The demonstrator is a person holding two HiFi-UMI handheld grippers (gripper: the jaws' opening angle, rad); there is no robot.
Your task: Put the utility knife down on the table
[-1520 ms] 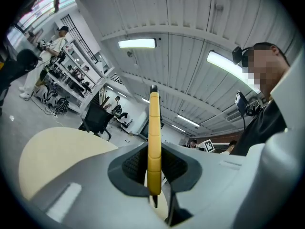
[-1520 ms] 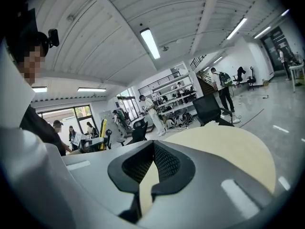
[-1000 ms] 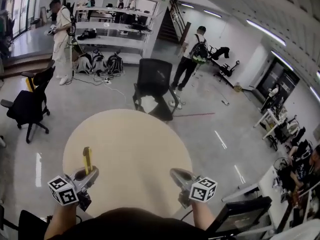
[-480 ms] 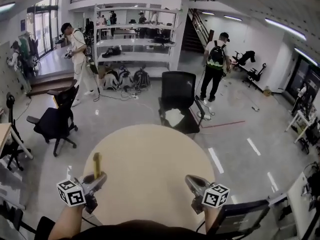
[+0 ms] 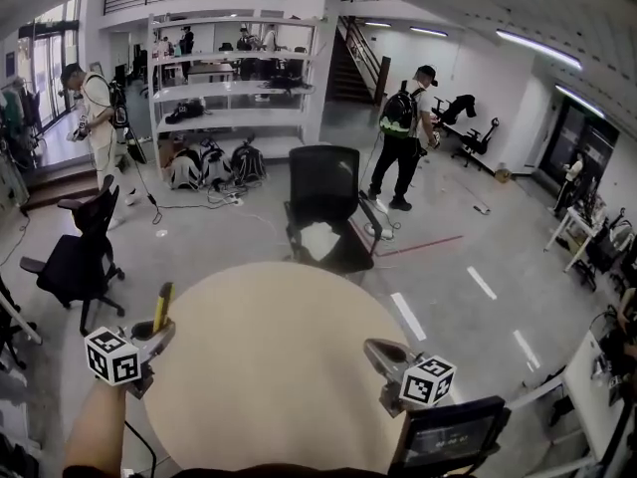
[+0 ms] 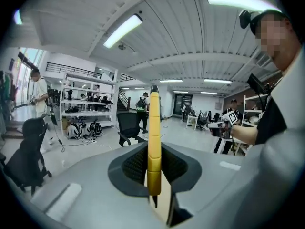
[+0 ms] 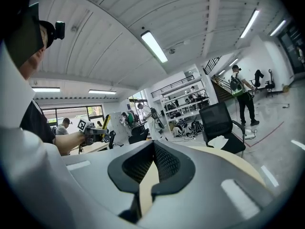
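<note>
A yellow utility knife [image 5: 162, 309] stands nearly upright in my left gripper [image 5: 159, 335], which is shut on its lower end. They hover at the left edge of the round beige table [image 5: 269, 366]. In the left gripper view the knife [image 6: 153, 137] runs up between the jaws of the left gripper [image 6: 153, 149], with its tip towards the ceiling. My right gripper [image 5: 374, 350] hangs over the table's right edge, shut with nothing in it. In the right gripper view the right gripper [image 7: 152, 144] shows only tabletop past its jaws, and the knife [image 7: 106, 121] shows far left.
A black office chair [image 5: 323, 207] stands just behind the table, another chair [image 5: 75, 257] to the left. A dark monitor [image 5: 448, 436] sits by the right gripper. Shelves [image 5: 224, 78] and several people stand farther back on the grey floor.
My left gripper has carried the knife leftward from over the table to its left edge and rolled a little. The right gripper has drifted slightly right. The head view has also shifted.
</note>
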